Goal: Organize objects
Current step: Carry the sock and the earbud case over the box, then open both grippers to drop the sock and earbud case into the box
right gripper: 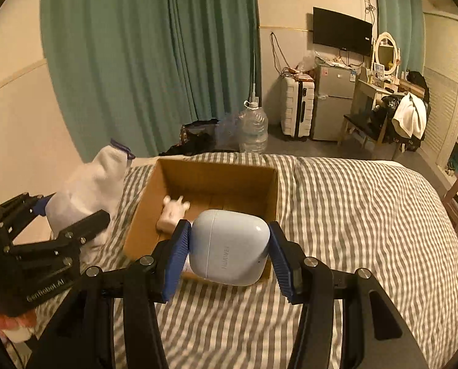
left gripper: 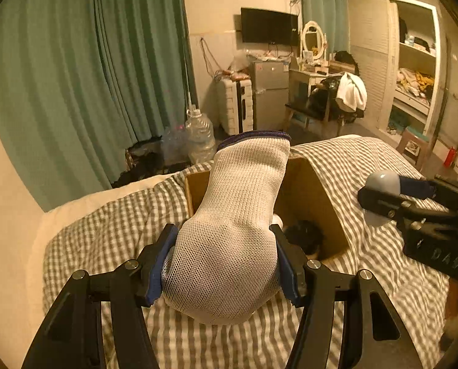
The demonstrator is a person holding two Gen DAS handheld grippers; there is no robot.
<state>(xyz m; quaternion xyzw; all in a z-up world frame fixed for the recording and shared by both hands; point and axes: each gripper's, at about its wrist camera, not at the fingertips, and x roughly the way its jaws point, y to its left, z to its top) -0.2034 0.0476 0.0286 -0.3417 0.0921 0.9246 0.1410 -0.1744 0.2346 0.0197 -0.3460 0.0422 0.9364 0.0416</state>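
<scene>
My left gripper is shut on a white mesh sock with a dark blue cuff, held up left of and over the open cardboard box on the bed. The sock also shows in the right wrist view. My right gripper is shut on a pale blue earbuds case, just above the near edge of the box. A white charger plug lies inside the box. A dark object also lies in the box.
The box sits on a grey and white striped bedspread. Beyond the bed stand a water jug, a white suitcase, a small fridge and a chair with clothes. Green curtains hang at the back.
</scene>
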